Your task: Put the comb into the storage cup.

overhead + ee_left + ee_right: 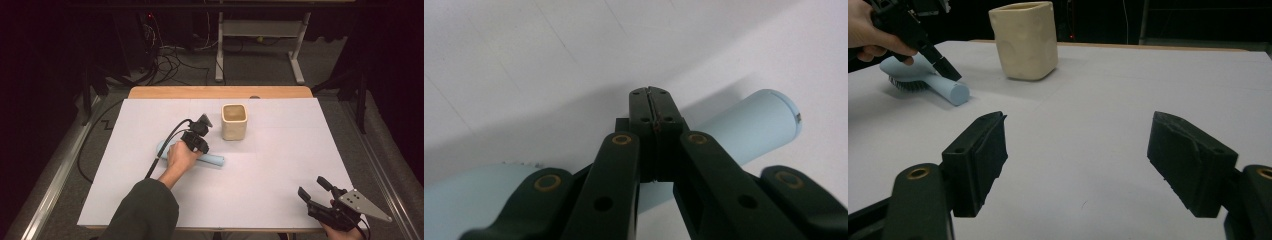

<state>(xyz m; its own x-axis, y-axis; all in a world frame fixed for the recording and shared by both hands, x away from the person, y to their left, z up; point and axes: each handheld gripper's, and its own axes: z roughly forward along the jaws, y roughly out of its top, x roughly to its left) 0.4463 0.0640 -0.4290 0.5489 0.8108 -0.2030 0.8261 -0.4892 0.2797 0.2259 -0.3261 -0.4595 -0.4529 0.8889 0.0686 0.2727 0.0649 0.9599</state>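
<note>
1. I see my left gripper (201, 145) near the middle of the white sheet (280, 170) that covers the table, with my left hand (180, 156) wrapped around its body and the cable trailing back toward me.
2. In the left gripper view its jaws stand pressed together, pad against pad, with nothing between them.
3. Those closed tips sit right over the handle of the light blue hairbrush (744, 130); I cannot tell whether they touch it or hang just above.
4. The hairbrush (212, 160) lies flat on the sheet, in front of the cup on my side, its handle end pointing to my right and its head hidden under my hand in the high view.
5. From the right gripper view I can make out the bristles under the brush head (908, 82), facing down onto the sheet.
6. The cream cup (234, 121) stands upright just beyond the brush, apart from it, open side up.
7. My right gripper (315, 192) rests at the near right corner of the sheet, well apart from brush and cup.
8. Its jaws stand wide apart, and the bare sheet shows between the two pads (980, 157).
</note>
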